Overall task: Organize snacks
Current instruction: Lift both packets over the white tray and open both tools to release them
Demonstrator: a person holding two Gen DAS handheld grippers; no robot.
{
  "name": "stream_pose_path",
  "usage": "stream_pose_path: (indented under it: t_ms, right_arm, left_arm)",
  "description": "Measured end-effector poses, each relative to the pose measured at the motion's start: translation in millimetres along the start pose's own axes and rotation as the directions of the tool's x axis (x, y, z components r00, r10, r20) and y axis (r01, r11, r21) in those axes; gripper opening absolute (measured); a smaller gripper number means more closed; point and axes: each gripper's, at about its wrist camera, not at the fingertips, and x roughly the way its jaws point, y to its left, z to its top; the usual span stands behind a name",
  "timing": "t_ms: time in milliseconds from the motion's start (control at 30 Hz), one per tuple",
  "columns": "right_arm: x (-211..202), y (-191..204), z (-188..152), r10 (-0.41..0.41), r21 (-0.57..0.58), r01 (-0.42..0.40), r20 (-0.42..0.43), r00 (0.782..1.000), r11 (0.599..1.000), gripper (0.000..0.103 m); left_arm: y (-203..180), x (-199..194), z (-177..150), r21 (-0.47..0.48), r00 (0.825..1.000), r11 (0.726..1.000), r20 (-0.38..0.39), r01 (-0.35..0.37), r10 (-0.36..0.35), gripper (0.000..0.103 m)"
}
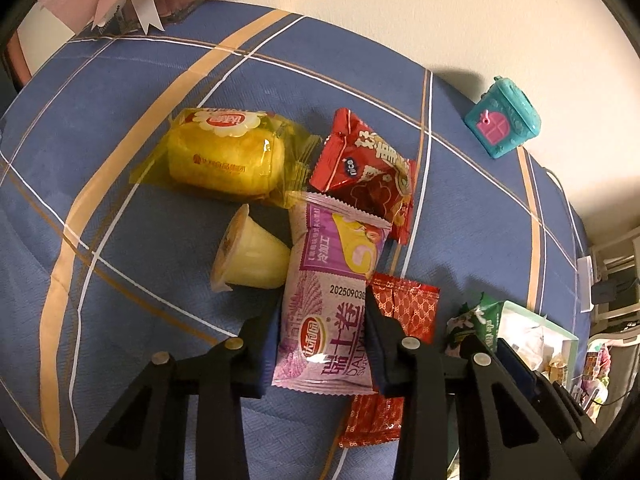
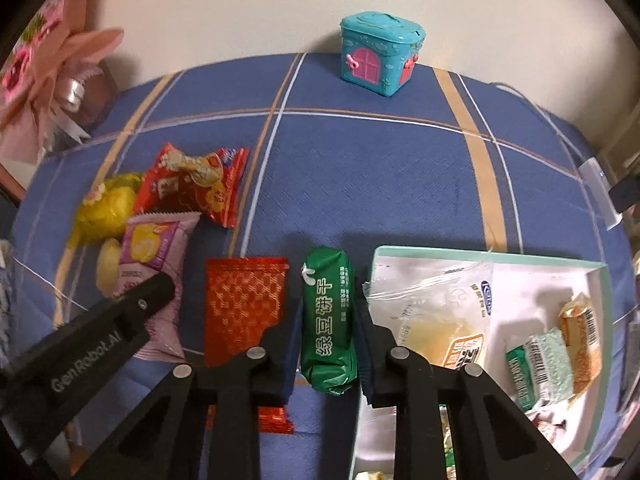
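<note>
My left hand-held gripper (image 1: 322, 344) is closed around the pink cake-roll packet (image 1: 328, 300), and my right hand-held gripper (image 2: 329, 344) pinches the green biscuit packet (image 2: 330, 320), just beside the white box (image 2: 592, 280) of sorted snacks. Both wrappers are glossy, puffy film, so they could slip or crush under pressure. The flat red foil sachet (image 2: 244, 300) seems partly under the pink packet and may drag along. Farther off lie the soft jelly cup (image 1: 250, 256), yellow cake (image 1: 228, 160) and crinkly red packet (image 1: 360, 160) on the checked blue surface (image 2: 360, 168).
</note>
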Motion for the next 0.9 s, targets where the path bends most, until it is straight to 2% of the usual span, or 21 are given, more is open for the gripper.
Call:
stream_pose_path:
  t_ms: [400, 500, 633, 900]
  right_arm:
    - [6, 3, -5, -0.009, -0.021, 0.009, 0.014, 1.000, 1.000, 0.027]
    - [3, 0, -3, 0.014, -0.003, -0.014, 0.005, 1.000, 1.000, 0.026]
    - [-4, -6, 1, 0.066, 0.020, -0.066, 0.008, 0.998, 0.998, 0.026]
    - [-43, -13, 7, 0.098, 0.029, -0.101, 0.072, 0.992, 0.994, 0.026]
  left_arm:
    - [-9, 13, 2, 0.005, 1.000, 1.000, -0.015, -0.017, 0.017, 0.039]
    - [-11, 10, 4, 0.006, 1.000, 1.000, -0.006, -0.018, 0.018, 0.039]
    - [-15, 1, 2, 0.008, 1.000, 1.000, 0.009, -0.002, 0.002, 0.039]
    - [-21, -29, 2, 0.027, 0.998, 1.000, 0.057, 0.014, -0.015, 0.039]
